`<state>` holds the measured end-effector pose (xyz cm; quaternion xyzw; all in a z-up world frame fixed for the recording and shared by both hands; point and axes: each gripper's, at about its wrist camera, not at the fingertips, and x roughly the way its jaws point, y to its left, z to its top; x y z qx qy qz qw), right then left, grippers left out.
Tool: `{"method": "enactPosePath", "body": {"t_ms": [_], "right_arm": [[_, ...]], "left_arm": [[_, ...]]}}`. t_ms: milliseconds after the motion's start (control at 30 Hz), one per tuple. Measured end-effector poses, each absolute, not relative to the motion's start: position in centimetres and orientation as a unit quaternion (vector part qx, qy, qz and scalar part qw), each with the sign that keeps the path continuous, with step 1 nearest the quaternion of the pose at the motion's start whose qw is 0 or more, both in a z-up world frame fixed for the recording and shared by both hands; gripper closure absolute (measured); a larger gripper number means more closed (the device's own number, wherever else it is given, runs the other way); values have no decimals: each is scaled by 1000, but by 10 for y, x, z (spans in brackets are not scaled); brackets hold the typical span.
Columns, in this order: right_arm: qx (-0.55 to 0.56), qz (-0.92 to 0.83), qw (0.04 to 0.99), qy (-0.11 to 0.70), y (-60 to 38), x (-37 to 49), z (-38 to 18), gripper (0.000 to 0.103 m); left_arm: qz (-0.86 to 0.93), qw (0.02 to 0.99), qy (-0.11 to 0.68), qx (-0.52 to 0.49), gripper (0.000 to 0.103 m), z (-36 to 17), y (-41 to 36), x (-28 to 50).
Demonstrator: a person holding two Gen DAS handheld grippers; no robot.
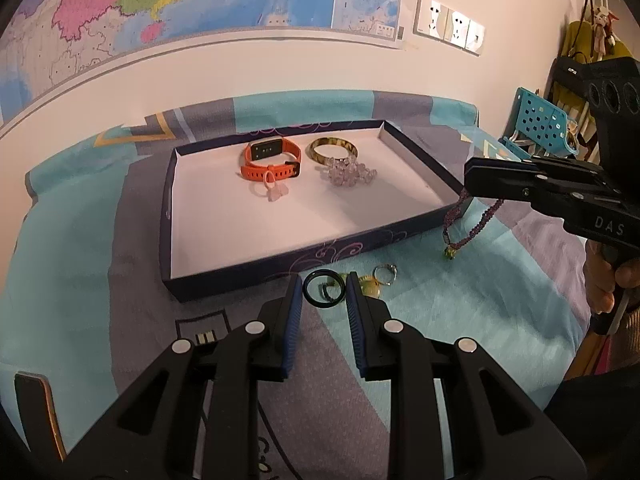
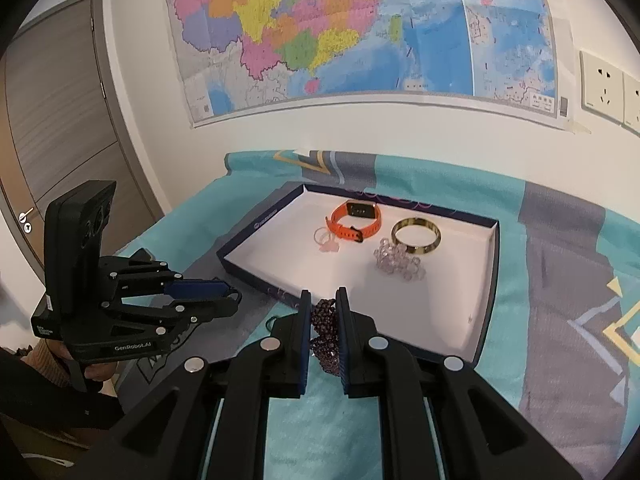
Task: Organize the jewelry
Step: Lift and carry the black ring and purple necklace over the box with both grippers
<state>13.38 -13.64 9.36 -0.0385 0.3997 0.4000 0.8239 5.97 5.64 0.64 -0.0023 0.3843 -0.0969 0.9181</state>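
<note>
A dark blue tray (image 1: 280,268) (image 2: 256,276) with a white floor holds an orange watch (image 1: 272,158) (image 2: 354,222), a gold bangle (image 1: 334,150) (image 2: 416,236), a clear bead bracelet (image 1: 352,174) (image 2: 398,264) and a pale pink ring (image 1: 270,188) (image 2: 326,240). My right gripper (image 1: 470,180) (image 2: 323,300) is shut on a purple bead necklace (image 1: 456,228) (image 2: 325,336), which hangs beside the tray's right front corner. My left gripper (image 1: 323,282) (image 2: 236,296) is open, its fingertips either side of a black ring (image 1: 323,287) on the cloth. Gold rings (image 1: 380,278) lie right of it.
The table is covered by a teal and grey cloth (image 1: 480,300) (image 2: 560,280). A map (image 2: 360,28) and wall sockets (image 1: 450,26) are on the wall behind. A blue perforated basket (image 1: 536,120) stands at the far right. A door (image 2: 60,120) is at the left.
</note>
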Motion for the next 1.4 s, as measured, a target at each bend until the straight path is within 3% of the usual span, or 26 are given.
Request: {"method": "enactPosePath", "body": {"t_ms": [1400], "right_arm": [[-13, 387, 820, 421, -113, 213, 77, 93]], "left_arm": [[-83, 922, 378, 2, 80, 14, 66, 116]]}}
